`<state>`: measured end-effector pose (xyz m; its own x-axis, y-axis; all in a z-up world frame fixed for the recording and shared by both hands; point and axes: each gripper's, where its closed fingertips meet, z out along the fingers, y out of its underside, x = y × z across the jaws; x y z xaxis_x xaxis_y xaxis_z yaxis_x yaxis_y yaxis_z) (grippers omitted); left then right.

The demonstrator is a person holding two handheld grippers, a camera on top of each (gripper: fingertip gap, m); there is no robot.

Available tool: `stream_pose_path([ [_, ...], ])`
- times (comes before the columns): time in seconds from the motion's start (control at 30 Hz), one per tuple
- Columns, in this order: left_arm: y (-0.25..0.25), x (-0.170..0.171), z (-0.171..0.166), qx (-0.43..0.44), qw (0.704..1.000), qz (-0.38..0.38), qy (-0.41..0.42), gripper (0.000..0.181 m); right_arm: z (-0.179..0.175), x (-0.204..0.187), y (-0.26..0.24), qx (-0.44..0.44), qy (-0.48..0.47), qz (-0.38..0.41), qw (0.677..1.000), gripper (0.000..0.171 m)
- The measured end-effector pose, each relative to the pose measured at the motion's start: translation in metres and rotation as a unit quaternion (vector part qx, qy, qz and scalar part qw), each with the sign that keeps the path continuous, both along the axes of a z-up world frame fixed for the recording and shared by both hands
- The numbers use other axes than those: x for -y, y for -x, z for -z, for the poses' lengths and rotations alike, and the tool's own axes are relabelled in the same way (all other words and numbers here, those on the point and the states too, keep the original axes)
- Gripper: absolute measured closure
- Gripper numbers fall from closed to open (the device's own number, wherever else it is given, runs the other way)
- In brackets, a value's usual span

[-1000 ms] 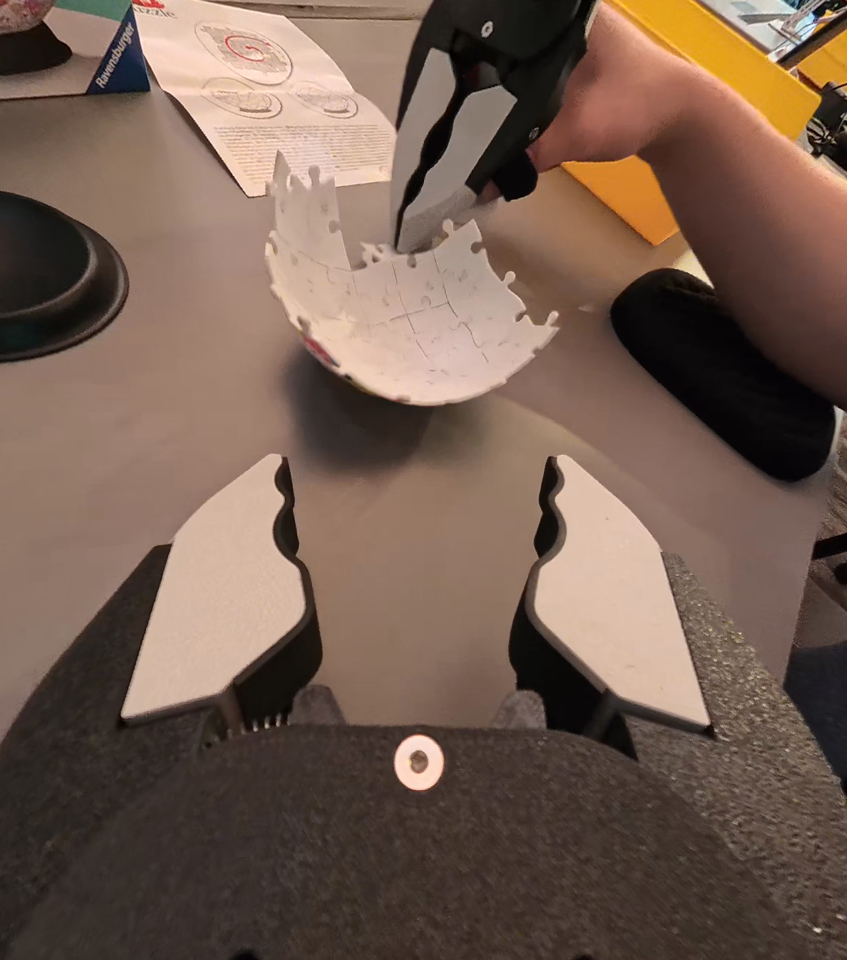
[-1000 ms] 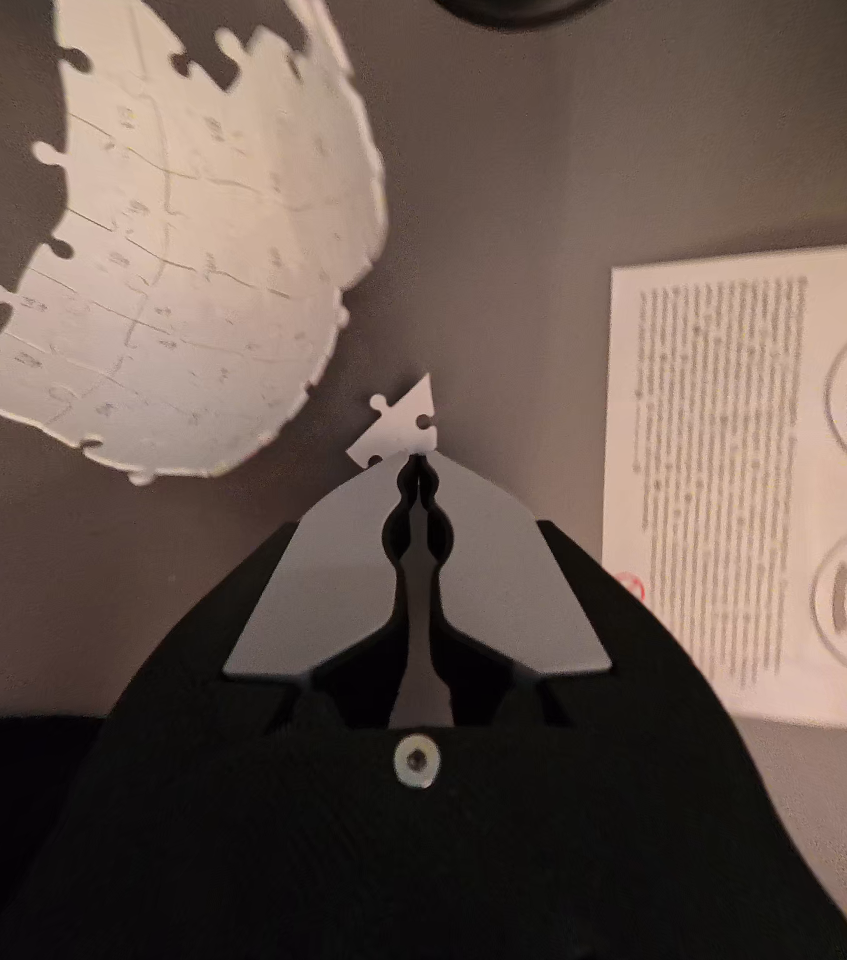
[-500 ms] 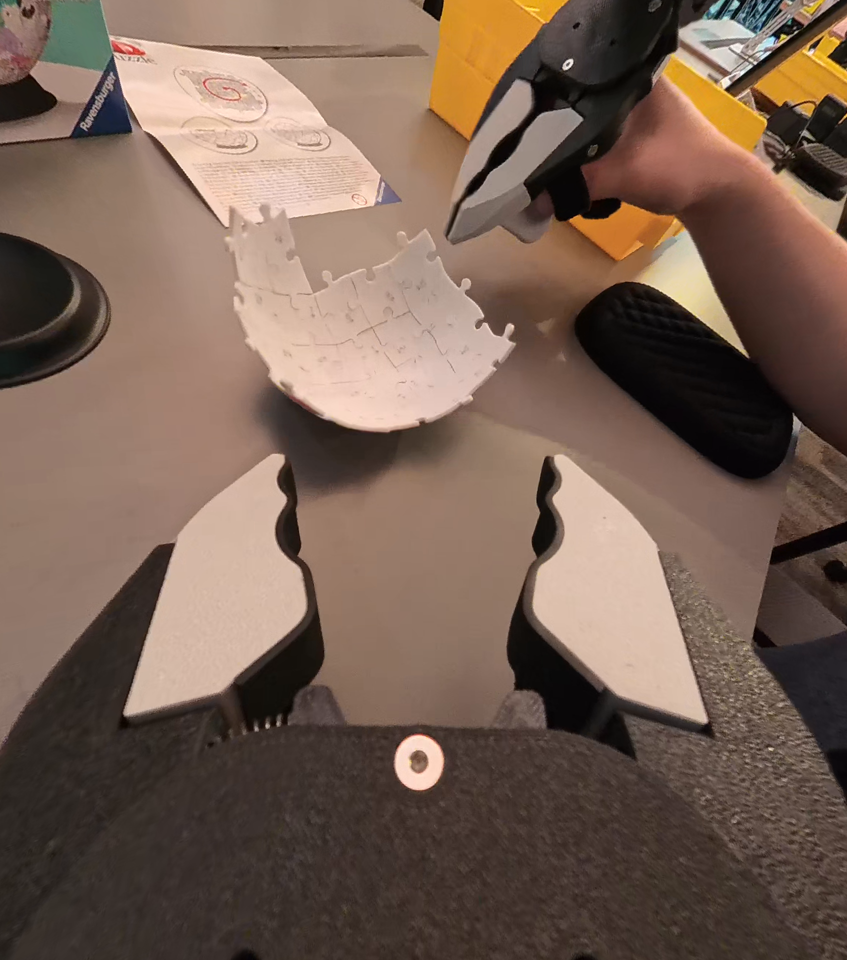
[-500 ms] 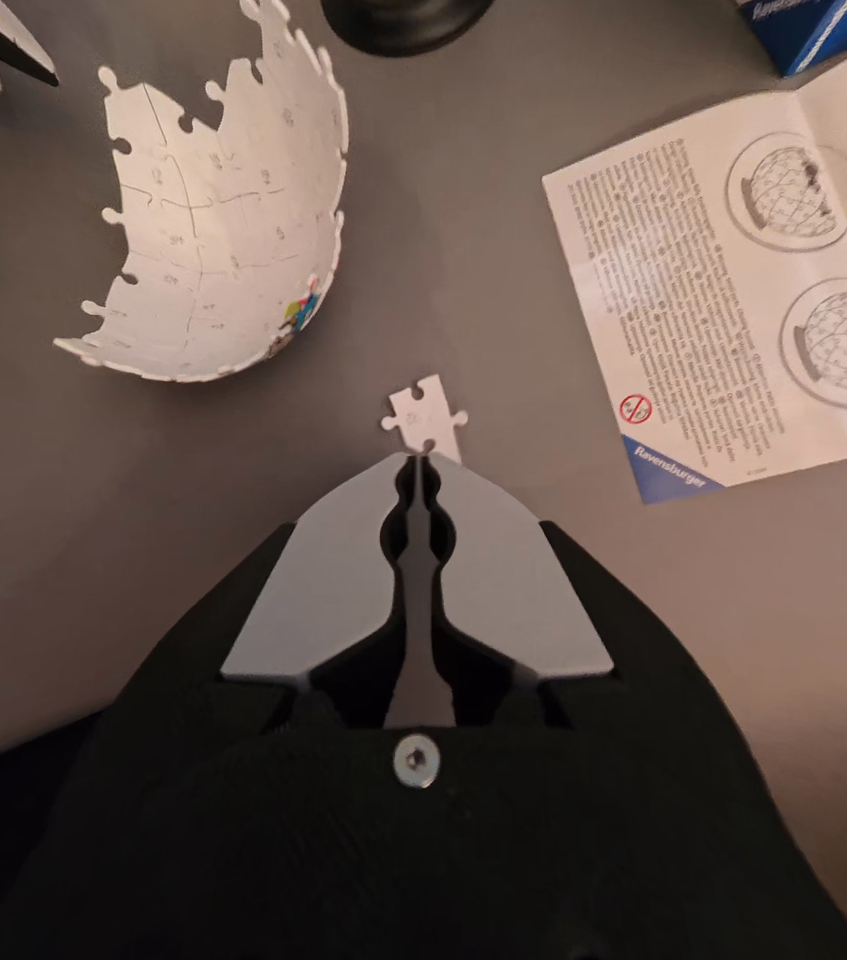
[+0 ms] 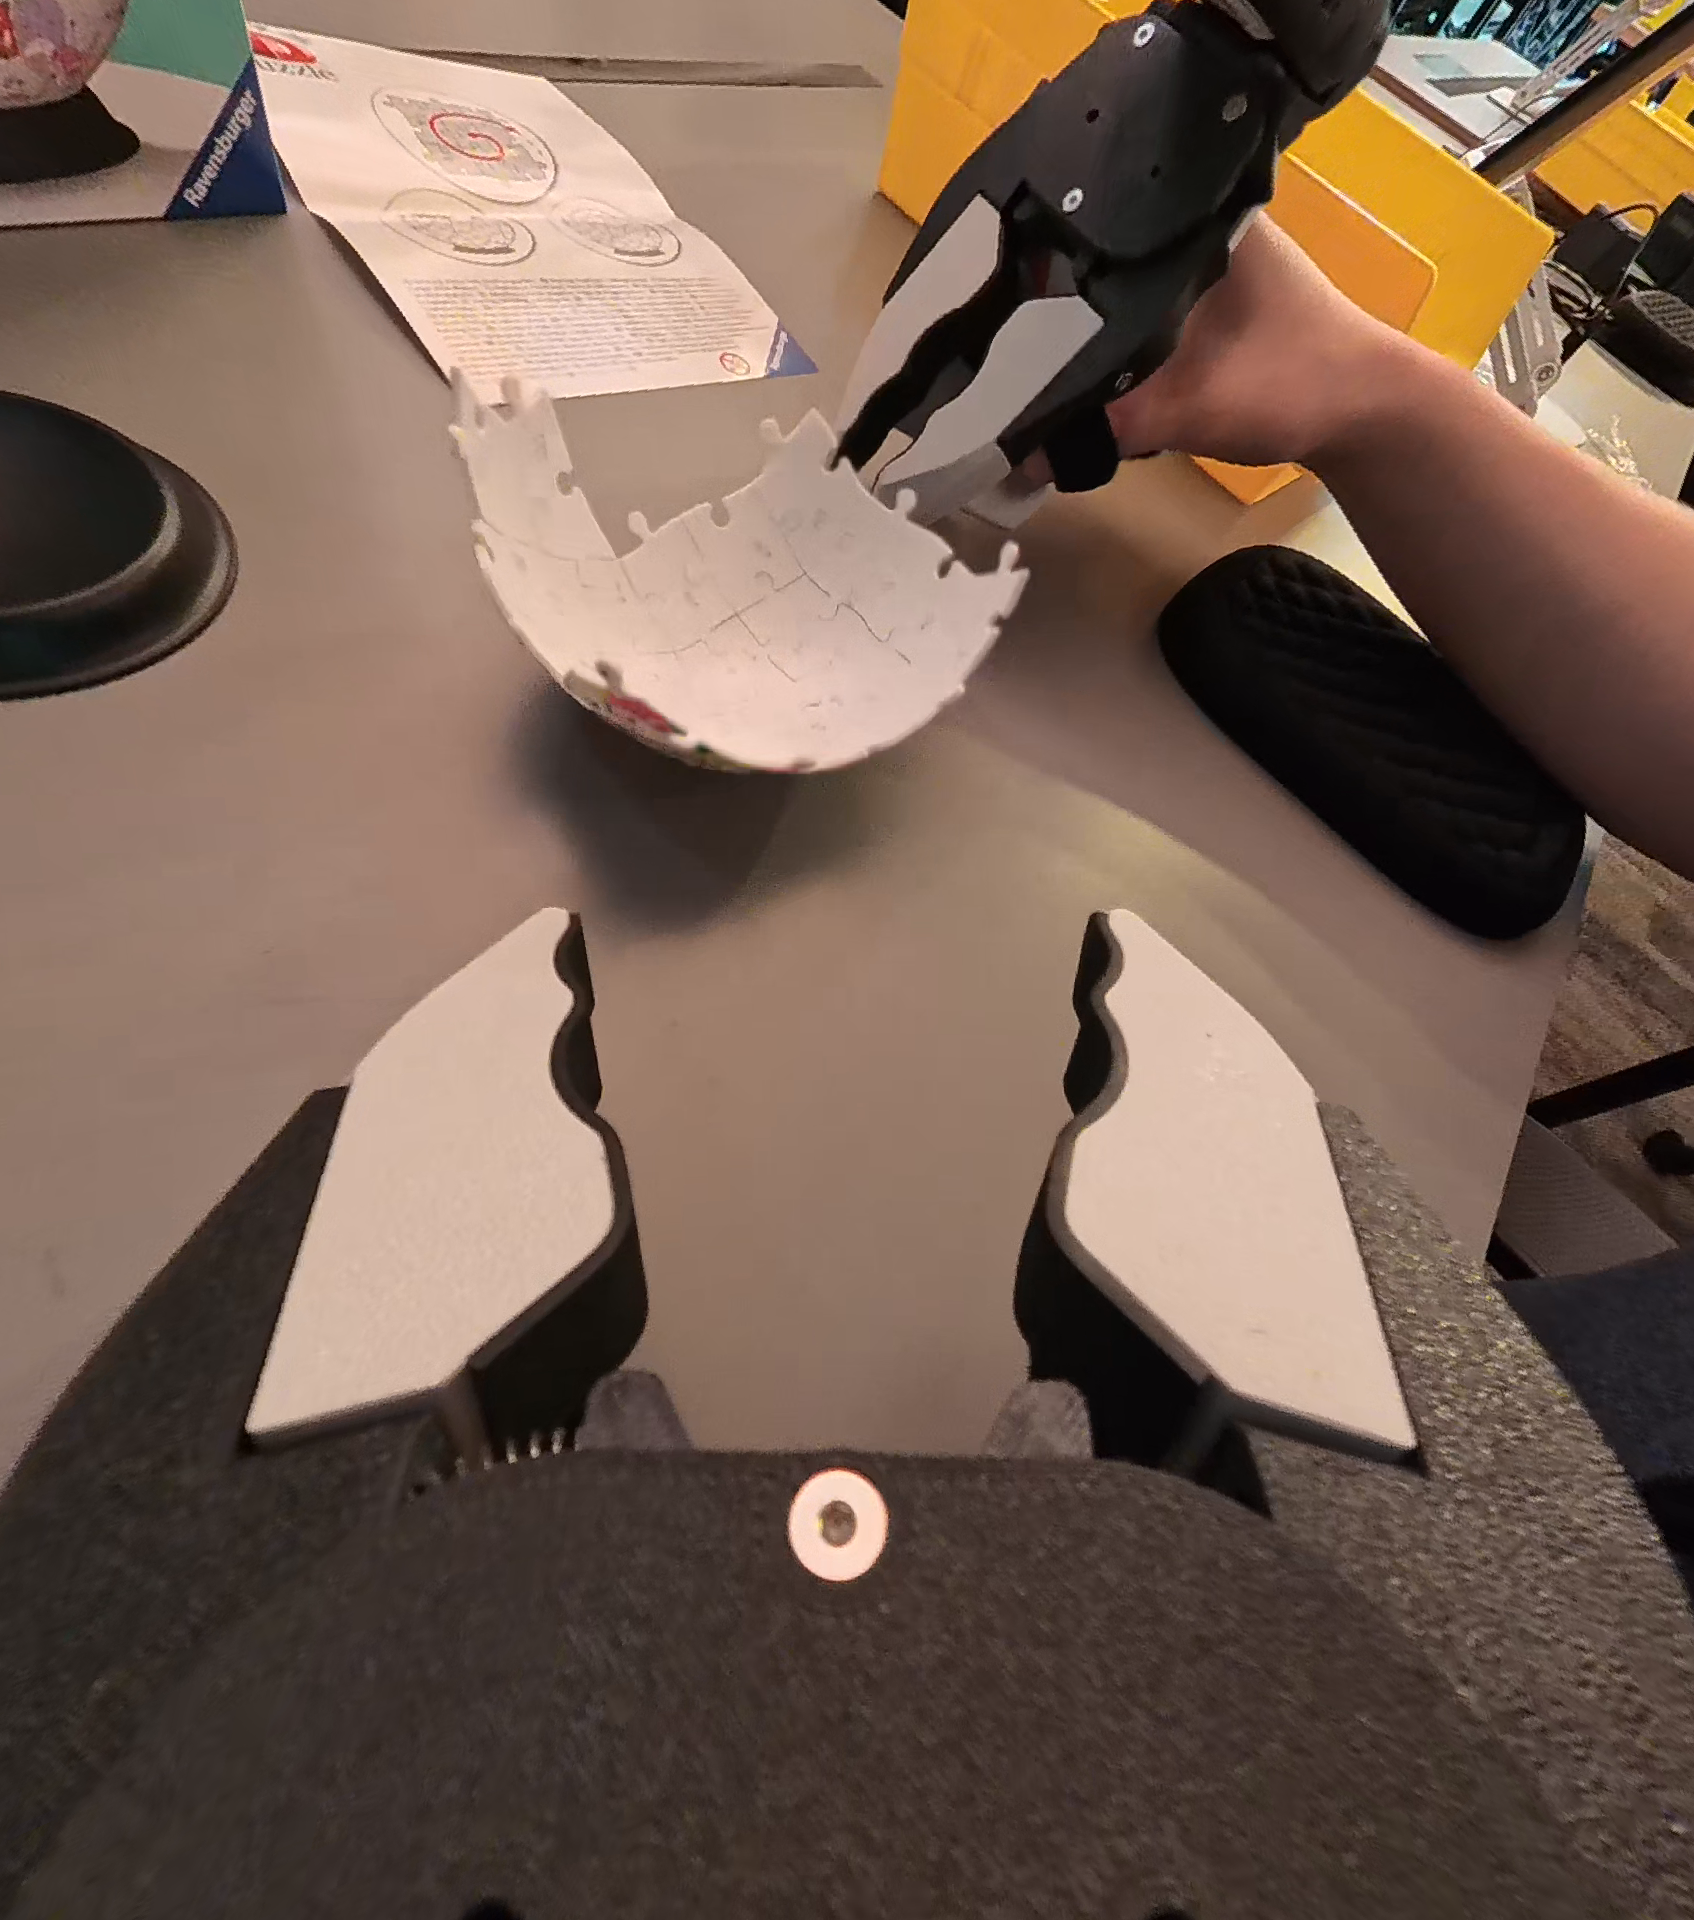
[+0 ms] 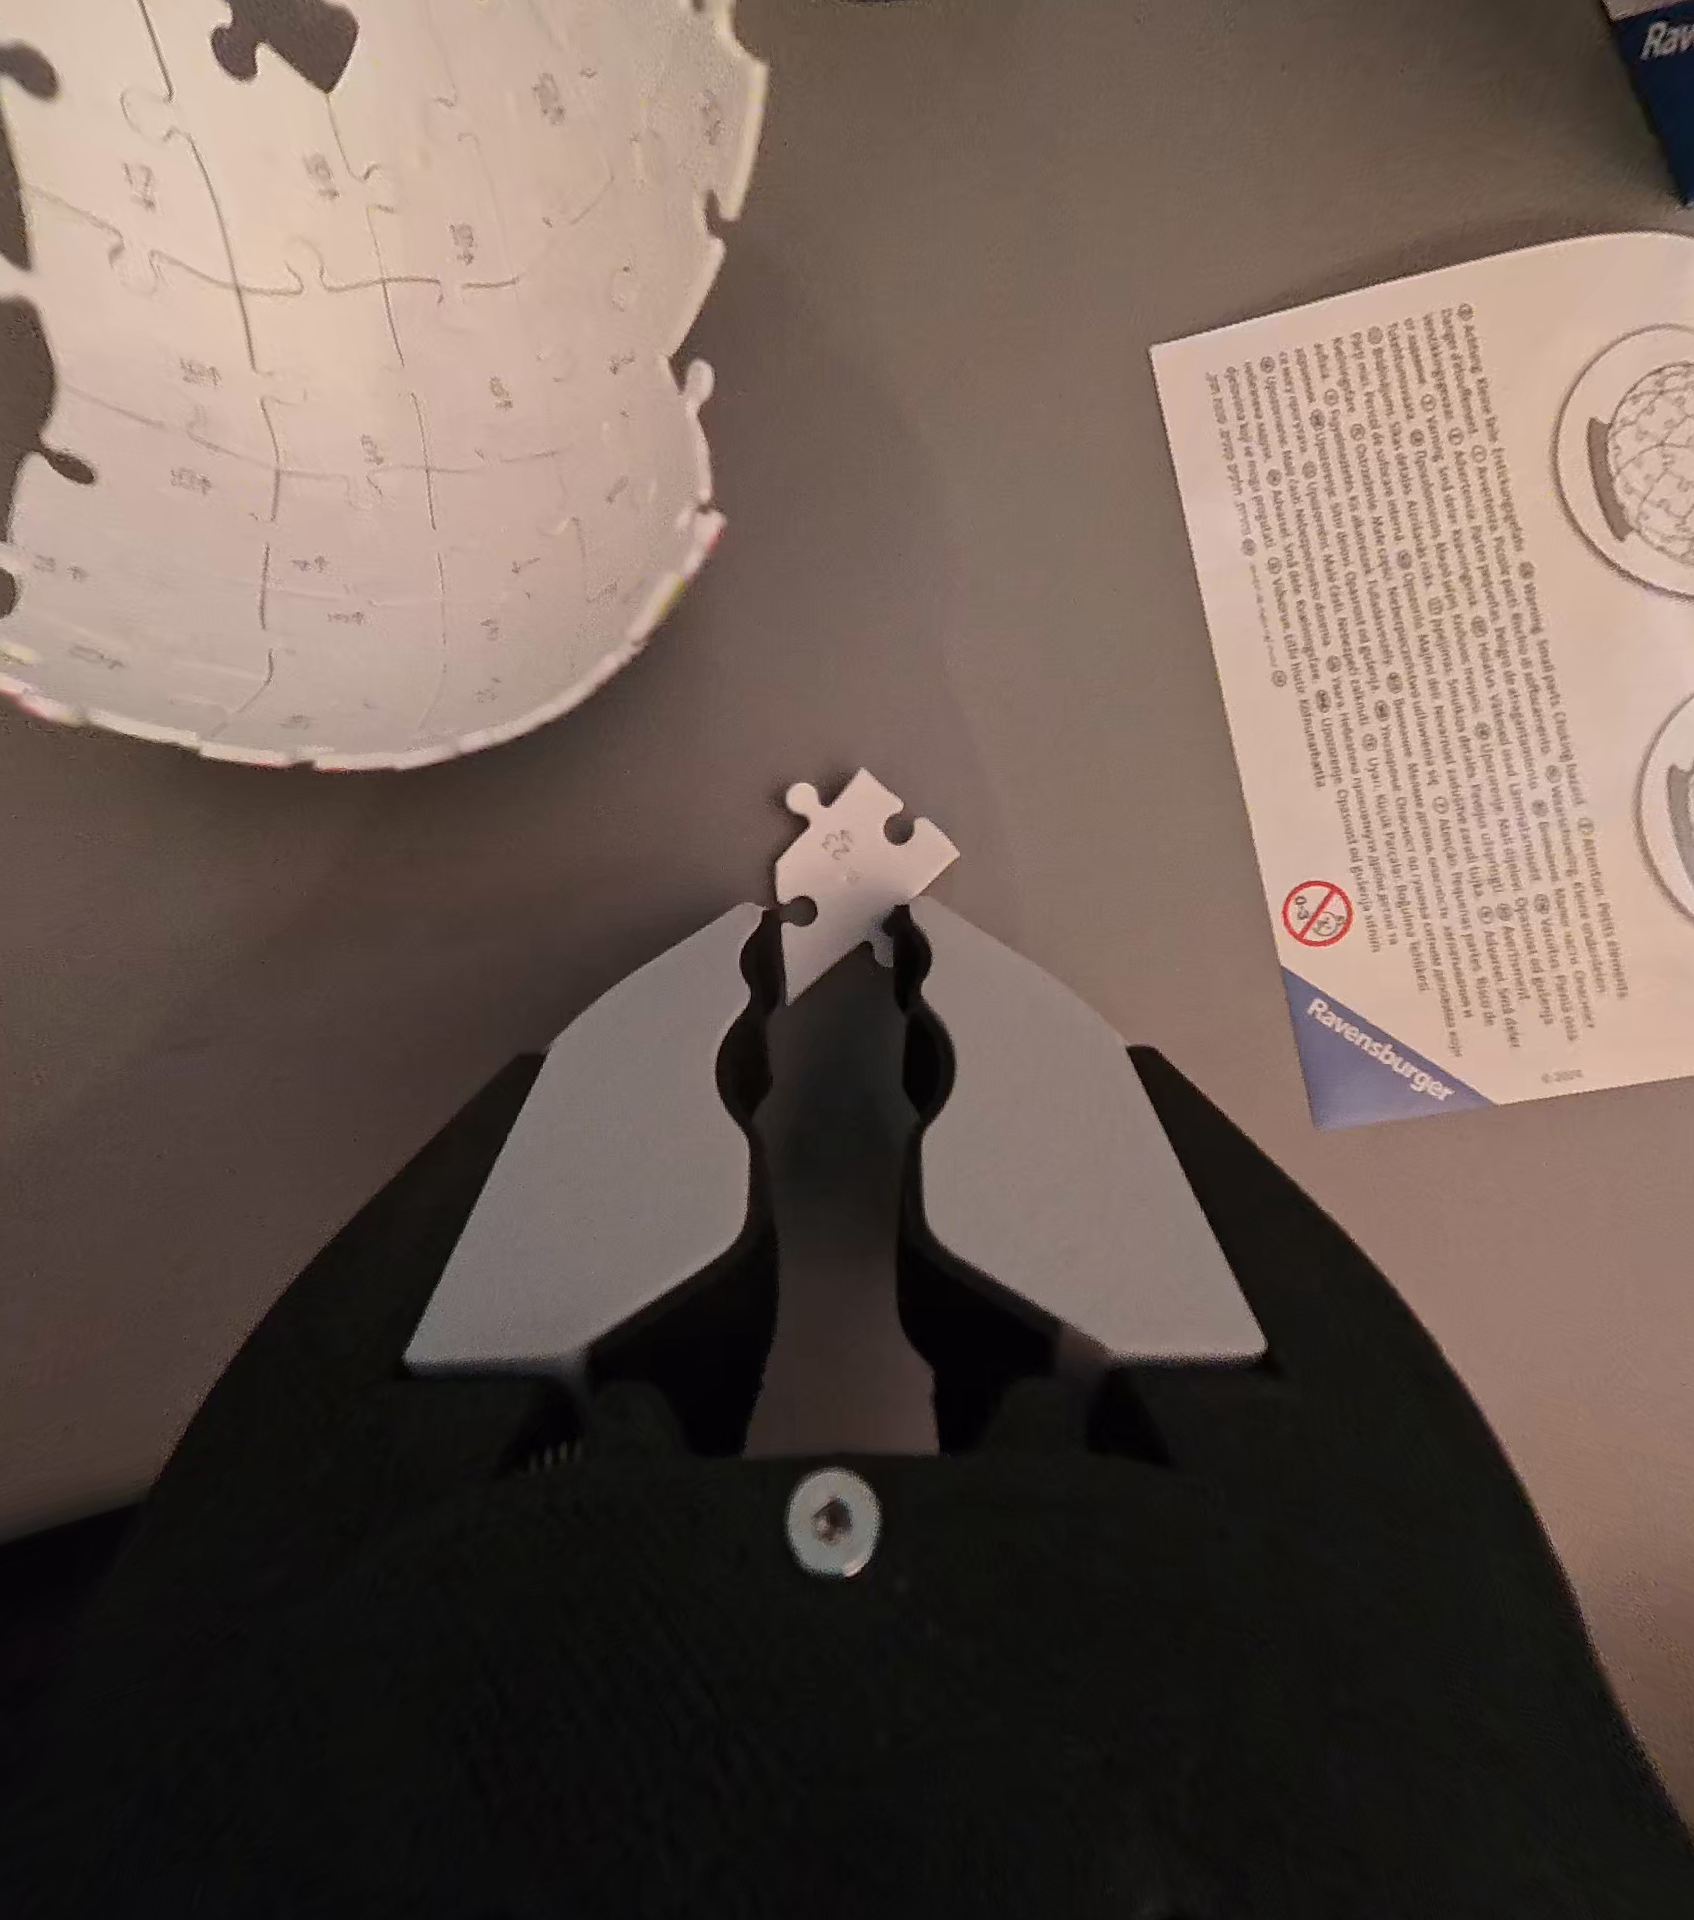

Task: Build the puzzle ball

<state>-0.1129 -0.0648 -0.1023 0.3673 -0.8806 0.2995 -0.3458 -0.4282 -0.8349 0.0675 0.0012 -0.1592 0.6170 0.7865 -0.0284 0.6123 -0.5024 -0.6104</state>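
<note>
Now | my right gripper (image 6: 838,914) pinches loose white puzzle piece (image 6: 858,873) beside curved white puzzle shell (image 6: 355,395) | left gripper (image 5: 838,1023) wide, empty | I'd align tabs, press gently.

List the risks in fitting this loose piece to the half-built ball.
1. The small white puzzle piece sits skewed at the very tip of the right gripper, whose jaws now stand slightly apart; it may slip or drop.
2. The curved white puzzle shell rests unsupported on the grey table, with the left gripper open and clear; pressing could tip it.
</note>
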Motion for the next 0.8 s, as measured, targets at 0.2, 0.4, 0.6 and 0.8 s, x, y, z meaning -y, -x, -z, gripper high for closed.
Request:
stream_pose_path([
  [0.2,-0.002,0.001,-0.003,0.003,1.0,0.005,-0.001,0.092,-0.002,0.006,0.001,0.015,-0.01,-0.025,1.0,0.152],
  [0.4,-0.017,0.006,-0.023,0.041,0.998,0.04,0.033,0.097,-0.042,0.027,-0.004,0.047,-0.059,-0.042,0.996,0.152],
  [0.6,-0.062,0.024,-0.088,0.157,0.969,0.145,0.128,0.124,-0.128,0.077,0.039,0.122,-0.191,-0.173,0.959,0.152],
  [0.8,-0.089,0.037,-0.107,0.163,0.948,0.195,0.189,0.135,-0.162,0.1,0.076,0.177,-0.272,-0.276,0.905,0.152],
])
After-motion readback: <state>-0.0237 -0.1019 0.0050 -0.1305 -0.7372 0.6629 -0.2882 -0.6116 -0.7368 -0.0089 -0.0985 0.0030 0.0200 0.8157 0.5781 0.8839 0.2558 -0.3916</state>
